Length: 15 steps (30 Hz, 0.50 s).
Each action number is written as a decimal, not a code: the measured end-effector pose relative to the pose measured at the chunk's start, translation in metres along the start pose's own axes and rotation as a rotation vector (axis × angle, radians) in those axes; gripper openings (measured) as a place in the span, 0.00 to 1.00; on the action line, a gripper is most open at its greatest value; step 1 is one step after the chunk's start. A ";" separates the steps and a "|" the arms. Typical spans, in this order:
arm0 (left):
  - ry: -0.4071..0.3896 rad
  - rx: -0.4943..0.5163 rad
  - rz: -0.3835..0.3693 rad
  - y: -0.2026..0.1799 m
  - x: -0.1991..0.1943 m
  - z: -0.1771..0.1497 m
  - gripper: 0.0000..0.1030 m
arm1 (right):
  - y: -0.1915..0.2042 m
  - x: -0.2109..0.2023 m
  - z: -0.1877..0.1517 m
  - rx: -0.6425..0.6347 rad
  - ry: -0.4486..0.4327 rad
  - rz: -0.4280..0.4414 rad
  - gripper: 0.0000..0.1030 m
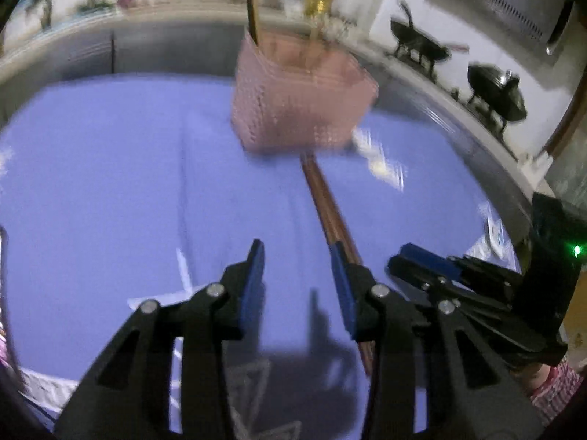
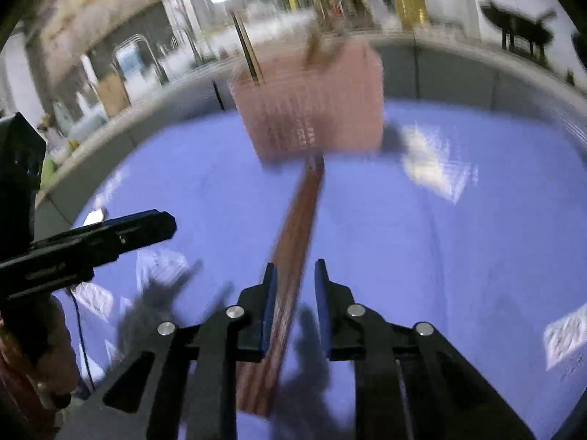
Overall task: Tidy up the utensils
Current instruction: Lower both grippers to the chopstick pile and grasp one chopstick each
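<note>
A: The brown chopsticks lie flat on the blue surface, one end against the foot of the pink mesh utensil holder, the other end running back under the right gripper.

B: Held?

A: I'd say not. In the right wrist view they pass between the jaws, close to the left pad, with a clear gap on the other side. The jaws are partly open and nothing is pinched.

B: And the left gripper?

A: Its jaws stand moderately apart and empty; the chopsticks pass just outside its right finger. The right gripper sits close on that side.

B: So what goes wrong?

A: The sticks lie side by side and flat, so a closing pinch may catch one and roll the other away. Or the pads could skid on the cloth and shove the pair into the holder, which already carries a dark stick upright and looks light enough to tip or slide.

B: Anything else?

A: Both views are smeared with motion, so the hands seem to be travelling fast. Two grippers this near each other could knock together.
</note>
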<state>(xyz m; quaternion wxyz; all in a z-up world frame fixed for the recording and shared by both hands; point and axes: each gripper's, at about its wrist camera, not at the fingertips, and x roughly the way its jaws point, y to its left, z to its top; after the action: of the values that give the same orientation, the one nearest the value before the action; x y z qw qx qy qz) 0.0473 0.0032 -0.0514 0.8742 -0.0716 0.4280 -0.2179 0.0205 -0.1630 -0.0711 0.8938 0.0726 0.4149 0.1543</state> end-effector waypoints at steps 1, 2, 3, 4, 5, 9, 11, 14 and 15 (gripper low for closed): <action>0.024 -0.003 -0.008 -0.002 0.007 -0.006 0.35 | -0.001 0.005 -0.006 0.010 0.032 0.006 0.20; 0.043 -0.004 -0.014 -0.004 0.013 -0.010 0.35 | 0.000 0.009 -0.009 0.010 0.054 0.005 0.20; 0.061 -0.001 -0.018 -0.007 0.018 -0.016 0.35 | 0.000 0.011 -0.010 0.007 0.065 0.003 0.20; 0.069 0.002 -0.018 -0.009 0.022 -0.015 0.35 | 0.001 0.012 -0.013 0.003 0.075 0.009 0.20; 0.077 0.006 -0.018 -0.012 0.025 -0.018 0.35 | 0.002 0.013 -0.014 0.001 0.077 0.015 0.20; 0.104 0.023 -0.005 -0.017 0.035 -0.019 0.35 | 0.010 0.014 -0.011 -0.034 0.074 -0.020 0.20; 0.110 0.031 0.001 -0.020 0.037 -0.019 0.35 | 0.004 0.015 -0.009 -0.030 0.067 -0.092 0.20; 0.116 0.043 -0.002 -0.026 0.040 -0.018 0.35 | -0.008 0.012 -0.013 0.014 0.068 -0.054 0.19; 0.118 0.053 0.002 -0.029 0.042 -0.019 0.35 | -0.009 0.010 -0.014 0.020 0.060 -0.043 0.19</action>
<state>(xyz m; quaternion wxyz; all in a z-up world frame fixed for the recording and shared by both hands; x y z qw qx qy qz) 0.0461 -0.0407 -0.0840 0.8493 -0.0350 0.4727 -0.2322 0.0183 -0.1679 -0.0893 0.8832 0.0679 0.4447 0.1329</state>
